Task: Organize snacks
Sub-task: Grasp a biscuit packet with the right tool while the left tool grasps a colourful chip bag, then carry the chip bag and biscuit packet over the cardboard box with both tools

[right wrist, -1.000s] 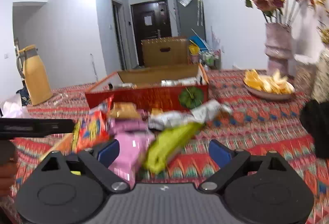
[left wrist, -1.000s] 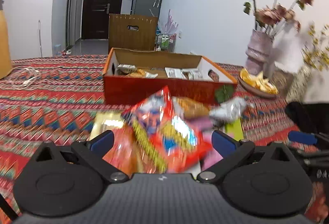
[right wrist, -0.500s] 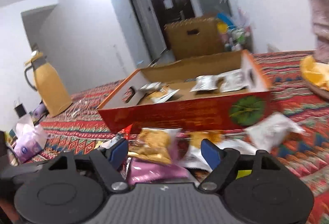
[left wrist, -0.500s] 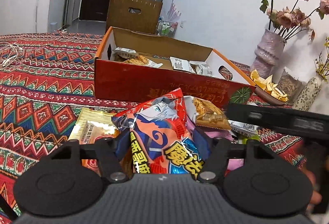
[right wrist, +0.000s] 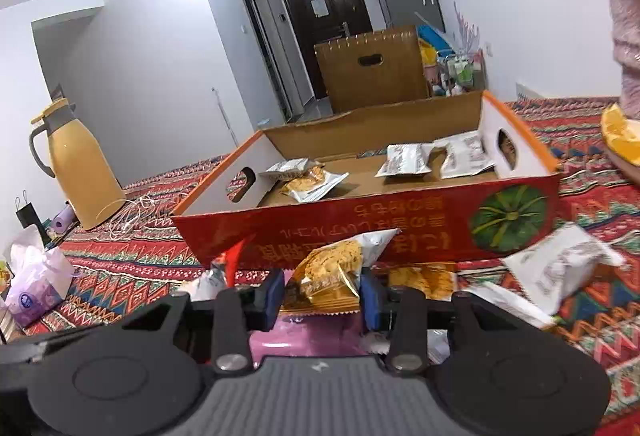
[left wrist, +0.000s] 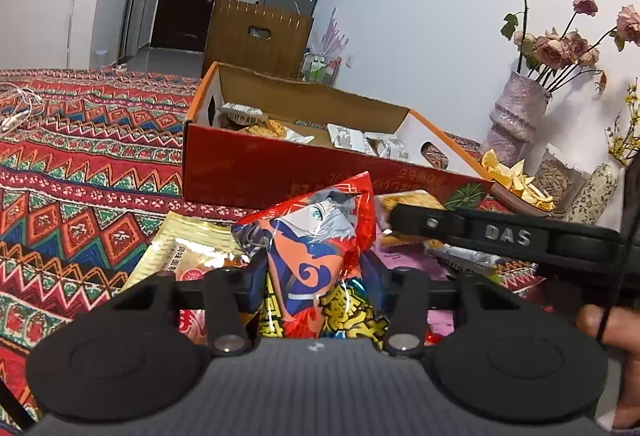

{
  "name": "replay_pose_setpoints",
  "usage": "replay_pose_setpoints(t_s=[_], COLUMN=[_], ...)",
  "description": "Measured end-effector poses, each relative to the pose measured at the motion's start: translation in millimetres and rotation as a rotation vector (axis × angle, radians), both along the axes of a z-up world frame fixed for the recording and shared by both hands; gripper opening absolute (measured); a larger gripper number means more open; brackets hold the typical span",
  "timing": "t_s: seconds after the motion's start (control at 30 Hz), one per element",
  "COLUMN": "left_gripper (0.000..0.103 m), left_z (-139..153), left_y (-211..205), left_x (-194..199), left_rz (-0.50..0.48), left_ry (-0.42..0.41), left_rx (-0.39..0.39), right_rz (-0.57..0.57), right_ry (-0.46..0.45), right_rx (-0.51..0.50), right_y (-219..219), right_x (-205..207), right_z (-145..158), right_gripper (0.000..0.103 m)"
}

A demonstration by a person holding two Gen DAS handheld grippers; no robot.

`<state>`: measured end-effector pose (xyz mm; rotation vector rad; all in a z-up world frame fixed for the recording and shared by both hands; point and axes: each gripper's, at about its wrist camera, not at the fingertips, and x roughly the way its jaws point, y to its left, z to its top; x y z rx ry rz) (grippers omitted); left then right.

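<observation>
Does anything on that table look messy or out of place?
Yes: loose snack packets lie heaped on the patterned cloth in front of the red box, overlapping at all angles, while only a few sit inside it. Nothing looks spilled or torn.

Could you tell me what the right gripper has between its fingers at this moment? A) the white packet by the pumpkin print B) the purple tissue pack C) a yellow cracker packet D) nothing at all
C: in the right wrist view the right gripper has just been closing, and its blue fingers press both sides of the yellow cracker packet in front of the red box.
</observation>
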<state>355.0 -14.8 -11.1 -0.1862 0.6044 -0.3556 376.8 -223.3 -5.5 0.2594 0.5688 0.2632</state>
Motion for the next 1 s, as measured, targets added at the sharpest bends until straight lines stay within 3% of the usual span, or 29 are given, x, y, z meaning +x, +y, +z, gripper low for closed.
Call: replay_pose_setpoints(t_s=[0.27,0.5,0.77,1.0], left_gripper=[0.048,0.048,0.048,0.048], left_z=[38,41,41,51], left_y=[3,13,11,9], left_x=[-64,-132,-174,-180], left_rz=[-0.010,-0.010,-0.012,-0.020], left_ry=[-0.084,-0.032,-0.029,-0.052], left_rx=[0.011,0.001,0.015,0.004], right_rz=[-0.044,-0.083,-0.072,-0.087], right_ry=[-0.022,0.008,0.035,0.008], right_rx=[-0.031,-0.029,-0.018,-0.013], right_y=[-24,-41,-46,-55], right_x=[-83,-151,-197,-214], right_z=[13,-2,-14,-8], right_gripper=[0.039,0.038,0.038,0.038])
